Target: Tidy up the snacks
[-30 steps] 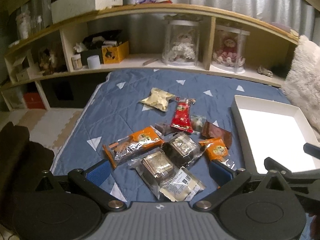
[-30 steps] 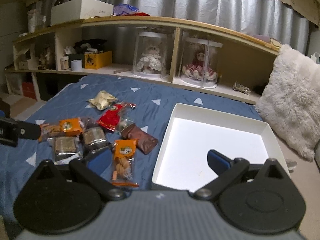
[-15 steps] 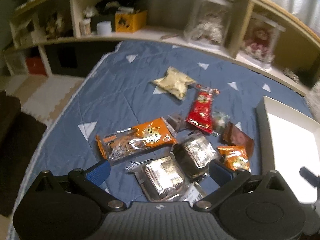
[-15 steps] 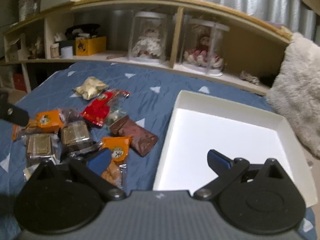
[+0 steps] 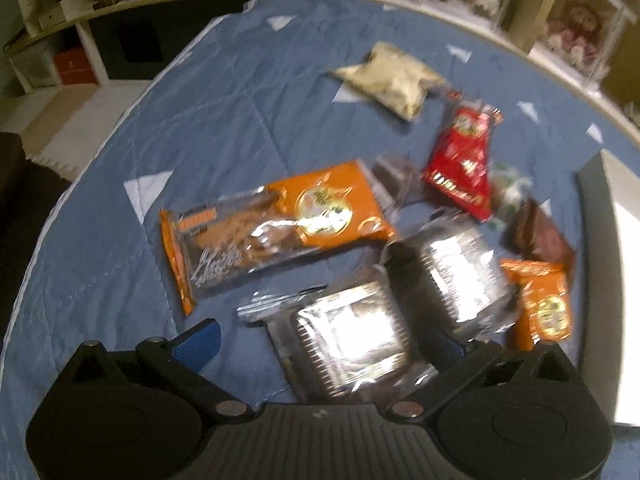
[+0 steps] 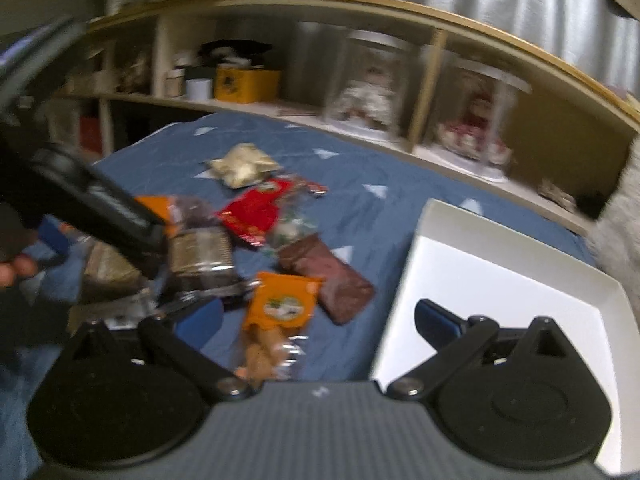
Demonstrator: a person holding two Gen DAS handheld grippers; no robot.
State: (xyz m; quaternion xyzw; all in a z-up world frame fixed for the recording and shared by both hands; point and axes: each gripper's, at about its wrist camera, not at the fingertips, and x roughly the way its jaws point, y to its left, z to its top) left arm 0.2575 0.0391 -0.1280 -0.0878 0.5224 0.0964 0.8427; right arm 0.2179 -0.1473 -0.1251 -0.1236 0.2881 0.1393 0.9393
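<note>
Several snack packs lie on a blue quilt (image 5: 224, 108). My left gripper (image 5: 320, 340) is open and low over a clear-wrapped dark cake (image 5: 352, 340), its fingers on either side of it. A long orange biscuit pack (image 5: 276, 220), a second clear-wrapped cake (image 5: 456, 276), a red pack (image 5: 460, 164) and a beige pack (image 5: 392, 76) lie beyond. My right gripper (image 6: 316, 320) is open above a small orange pack (image 6: 280, 312), next to a brown pack (image 6: 328, 276). The empty white box (image 6: 500, 292) lies to its right.
A curved wooden shelf (image 6: 360, 8) with doll jars and a yellow box (image 6: 244, 84) runs behind the quilt. A fluffy white cushion (image 6: 620, 236) sits at the far right. My left gripper's body (image 6: 92, 204) crosses the left of the right wrist view.
My left gripper has dropped forward and down onto the clear-wrapped cake. My right gripper has swung left from over the white box to over the small orange pack.
</note>
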